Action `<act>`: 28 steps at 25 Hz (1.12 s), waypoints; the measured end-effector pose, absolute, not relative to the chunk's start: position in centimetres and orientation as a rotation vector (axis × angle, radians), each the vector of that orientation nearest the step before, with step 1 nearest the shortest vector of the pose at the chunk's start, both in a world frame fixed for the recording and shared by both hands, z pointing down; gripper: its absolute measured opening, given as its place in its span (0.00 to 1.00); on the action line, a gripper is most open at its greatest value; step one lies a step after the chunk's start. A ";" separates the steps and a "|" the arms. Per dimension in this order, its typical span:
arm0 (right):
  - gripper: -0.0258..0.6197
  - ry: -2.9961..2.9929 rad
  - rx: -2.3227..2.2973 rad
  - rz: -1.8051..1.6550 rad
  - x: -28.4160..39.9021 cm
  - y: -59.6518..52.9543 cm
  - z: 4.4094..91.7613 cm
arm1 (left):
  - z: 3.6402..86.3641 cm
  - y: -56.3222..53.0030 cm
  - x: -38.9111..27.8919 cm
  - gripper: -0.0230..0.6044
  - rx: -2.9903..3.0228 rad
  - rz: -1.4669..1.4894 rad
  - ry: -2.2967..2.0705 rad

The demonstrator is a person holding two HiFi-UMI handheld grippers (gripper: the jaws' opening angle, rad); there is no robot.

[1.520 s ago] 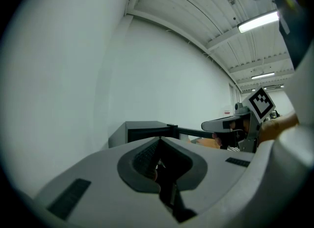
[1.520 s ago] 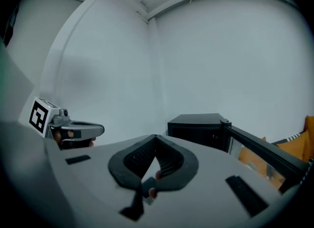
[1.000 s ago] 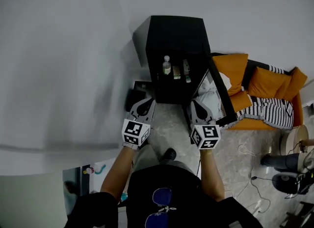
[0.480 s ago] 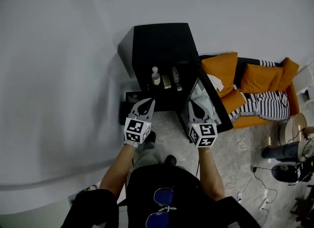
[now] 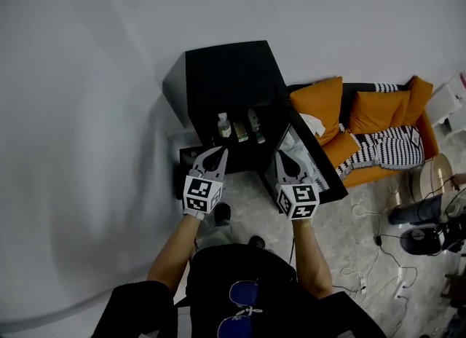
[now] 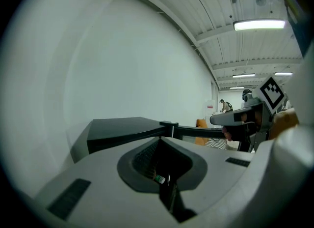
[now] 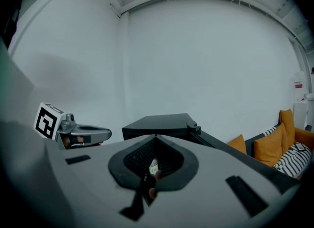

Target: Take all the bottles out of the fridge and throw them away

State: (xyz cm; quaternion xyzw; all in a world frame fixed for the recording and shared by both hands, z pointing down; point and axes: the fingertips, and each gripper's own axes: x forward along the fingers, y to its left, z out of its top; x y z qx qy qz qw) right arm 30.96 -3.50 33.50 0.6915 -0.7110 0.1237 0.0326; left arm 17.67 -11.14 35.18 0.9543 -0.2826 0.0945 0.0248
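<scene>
Before open fridge [image 5: 229,74]: left gripper [image 5: 221,152], right gripper [image 5: 281,154] fingers pressed together, empty; bottles [image 5: 224,125] inside.

The person wears a black short-sleeved shirt [image 5: 240,274], with a pair of blue-tinted glasses [image 5: 242,294] hung at its collar, low in the middle of the head view; two dark shoes [image 5: 222,213] show just above. Each hand carries pale grey tongs, the left tongs [image 5: 220,152] and the right tongs [image 5: 279,154], each tapering to a point with a dark teardrop recess along the top. Behind them sit white cubes printed with black square markers — the left cube [image 5: 202,195] and the right cube [image 5: 299,202]. In the gripper views the shell is smooth light grey, its dark hollow lined with ribbed pads [image 6: 144,158] and flanked by dark rectangular slots [image 6: 68,197].
</scene>
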 end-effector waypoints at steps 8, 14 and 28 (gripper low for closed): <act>0.04 -2.171 2.114 0.374 31.2 -4.2 33.9 | 36.2 -12.1 18.5 0.04 2.953 0.309 -0.850; 0.04 -2.159 2.091 0.401 31.6 -5.4 36.0 | 39.2 -14.0 19.3 0.04 2.937 0.294 -0.870; 0.04 -2.168 2.025 0.435 32.1 -11.0 44.0 | 50.2 -24.0 21.1 0.05 2.809 0.377 -1.085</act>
